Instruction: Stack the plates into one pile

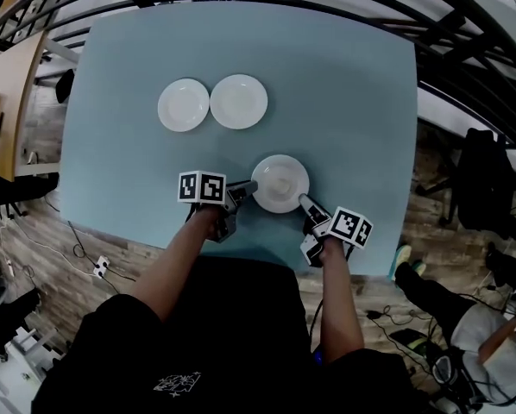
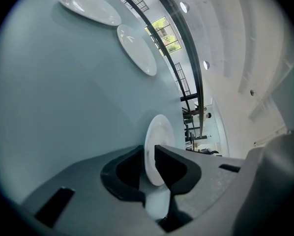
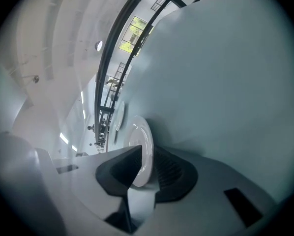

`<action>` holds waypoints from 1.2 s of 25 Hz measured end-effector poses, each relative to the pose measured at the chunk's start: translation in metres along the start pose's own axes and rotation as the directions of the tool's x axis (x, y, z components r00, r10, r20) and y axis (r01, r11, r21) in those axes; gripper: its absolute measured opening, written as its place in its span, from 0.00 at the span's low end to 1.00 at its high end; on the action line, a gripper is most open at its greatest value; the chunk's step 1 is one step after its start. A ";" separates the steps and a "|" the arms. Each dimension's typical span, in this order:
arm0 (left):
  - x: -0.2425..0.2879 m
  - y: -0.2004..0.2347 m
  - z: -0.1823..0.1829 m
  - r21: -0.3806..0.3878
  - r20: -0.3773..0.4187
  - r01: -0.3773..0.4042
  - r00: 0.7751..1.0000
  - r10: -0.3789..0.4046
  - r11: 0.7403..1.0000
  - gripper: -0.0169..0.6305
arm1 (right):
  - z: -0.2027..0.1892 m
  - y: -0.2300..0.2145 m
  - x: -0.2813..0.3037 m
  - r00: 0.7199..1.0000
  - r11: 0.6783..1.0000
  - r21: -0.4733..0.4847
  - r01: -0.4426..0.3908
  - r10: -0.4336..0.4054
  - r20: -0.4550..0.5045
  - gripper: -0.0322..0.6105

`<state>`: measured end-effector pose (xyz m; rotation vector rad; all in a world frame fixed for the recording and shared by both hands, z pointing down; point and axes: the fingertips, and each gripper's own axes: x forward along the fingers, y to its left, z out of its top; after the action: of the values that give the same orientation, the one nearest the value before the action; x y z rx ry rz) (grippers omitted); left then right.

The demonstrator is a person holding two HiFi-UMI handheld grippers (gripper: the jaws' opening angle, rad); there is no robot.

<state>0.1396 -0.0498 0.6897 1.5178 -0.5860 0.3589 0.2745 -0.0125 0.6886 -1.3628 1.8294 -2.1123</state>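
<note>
Plate (image 1: 280,183) held between both grippers; left gripper (image 2: 148,151) clamped tight on its rim; right gripper (image 3: 144,156) closed likewise on the opposite rim. Two more plates (image 1: 238,101) side by side, well beyond both jaws.

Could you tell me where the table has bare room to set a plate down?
The table is bare down its right side, past the right far plate and near plate. The strip between the left far plate and left gripper is free too. It is crowded around the near plate, right gripper included.
</note>
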 end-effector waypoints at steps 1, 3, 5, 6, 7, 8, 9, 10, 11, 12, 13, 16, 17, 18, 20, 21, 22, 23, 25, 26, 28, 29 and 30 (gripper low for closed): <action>0.001 0.000 0.001 0.000 -0.005 -0.007 1.000 0.007 1.000 0.14 | 0.000 0.000 0.001 1.000 1.000 -0.006 0.009 -0.009 -0.004 0.16; 0.002 0.002 0.001 -0.006 -0.012 -0.019 1.000 0.018 1.000 0.12 | 0.000 -0.001 0.003 0.999 0.999 -0.015 0.032 -0.032 -0.005 0.11; 0.002 0.004 0.002 -0.019 -0.017 -0.019 1.000 0.019 1.000 0.08 | 0.000 -0.002 0.004 0.999 0.999 -0.016 0.047 -0.047 -0.004 0.10; 0.002 0.004 0.002 -0.023 -0.020 -0.014 1.000 0.014 1.000 0.08 | 0.000 -0.002 0.005 0.999 0.999 -0.015 0.050 -0.050 -0.004 0.10; 0.002 0.004 0.002 -0.022 -0.024 -0.010 1.000 0.009 1.000 0.08 | 0.000 -0.002 0.005 0.999 0.998 -0.014 0.054 -0.054 -0.004 0.10; 0.001 0.004 0.002 -0.018 -0.029 -0.008 1.000 0.007 1.000 0.08 | -0.001 -0.001 0.005 0.998 0.998 -0.012 0.058 -0.058 -0.004 0.10; -0.001 0.004 0.001 -0.013 -0.033 -0.007 0.999 0.007 1.000 0.08 | -0.001 0.001 0.005 0.998 0.998 -0.011 0.062 -0.062 -0.001 0.10; -0.003 0.005 0.002 -0.012 -0.035 -0.004 0.999 0.004 1.000 0.08 | -0.001 0.004 0.006 0.998 0.998 -0.012 0.064 -0.064 0.003 0.10; -0.007 0.005 0.004 -0.018 -0.032 0.003 0.999 -0.004 1.000 0.08 | -0.001 0.008 0.008 0.998 0.998 -0.013 0.063 -0.063 0.008 0.10; -0.012 0.006 0.007 -0.026 -0.026 0.013 1.000 -0.014 1.000 0.08 | -0.001 0.013 0.011 0.998 0.998 -0.013 0.060 -0.060 0.013 0.10; -0.017 0.007 0.010 -0.033 -0.019 0.022 1.000 -0.022 0.999 0.07 | -0.001 0.017 0.016 0.998 0.998 -0.014 0.056 -0.056 0.016 0.10; -0.032 0.012 0.024 -0.028 -0.005 0.027 1.000 -0.027 0.999 0.07 | -0.003 0.031 0.031 0.998 0.998 -0.024 0.052 -0.052 0.020 0.10; -0.037 0.014 0.029 -0.024 0.001 0.028 1.000 -0.028 0.999 0.07 | -0.003 0.036 0.036 0.999 0.998 -0.028 0.050 -0.050 0.022 0.10; -0.041 0.016 0.035 -0.021 0.008 0.029 1.000 -0.029 0.999 0.07 | -0.002 0.041 0.042 0.999 0.998 -0.032 0.046 -0.045 0.024 0.10; -0.050 0.016 0.049 -0.015 0.027 0.037 0.999 -0.036 0.999 0.07 | 0.003 0.052 0.052 0.999 0.999 -0.038 0.033 -0.032 0.033 0.10; -0.053 0.015 0.056 -0.012 0.038 0.043 0.998 -0.042 0.999 0.07 | 0.007 0.057 0.056 0.999 0.999 -0.041 0.026 -0.025 0.040 0.10; -0.056 0.013 0.063 -0.008 0.049 0.049 0.998 -0.049 0.999 0.07 | 0.012 0.063 0.060 0.999 0.999 -0.046 0.020 -0.018 0.047 0.10; -0.059 0.011 0.070 -0.003 0.059 0.055 0.997 -0.055 0.998 0.07 | 0.017 0.069 0.064 0.999 0.999 -0.052 0.014 -0.011 0.052 0.10; -0.065 0.008 0.086 0.004 0.080 0.064 0.995 -0.064 0.998 0.07 | 0.028 0.081 0.072 0.998 0.998 -0.067 0.002 0.002 0.058 0.10; -0.068 0.006 0.094 0.007 0.091 0.068 0.994 -0.068 0.998 0.07 | 0.034 0.087 0.077 0.998 0.997 -0.076 -0.004 0.009 0.061 0.10; -0.072 0.005 0.111 0.011 0.113 0.075 0.991 -0.076 0.997 0.07 | 0.047 0.099 0.087 0.998 0.995 -0.094 -0.015 0.021 0.067 0.10; -0.075 0.004 0.119 0.010 0.123 0.080 0.989 -0.080 0.997 0.07 | 0.053 0.105 0.093 0.997 0.994 -0.104 -0.020 0.027 0.068 0.10; -0.077 0.004 0.128 0.010 0.133 0.083 0.987 -0.084 0.996 0.07 | 0.059 0.111 0.098 0.997 0.993 -0.114 -0.025 0.033 0.067 0.10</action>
<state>0.0577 -0.1655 0.6443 1.5737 -0.6247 0.1949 0.1958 -0.1461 0.6509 -1.4038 1.9565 -1.9498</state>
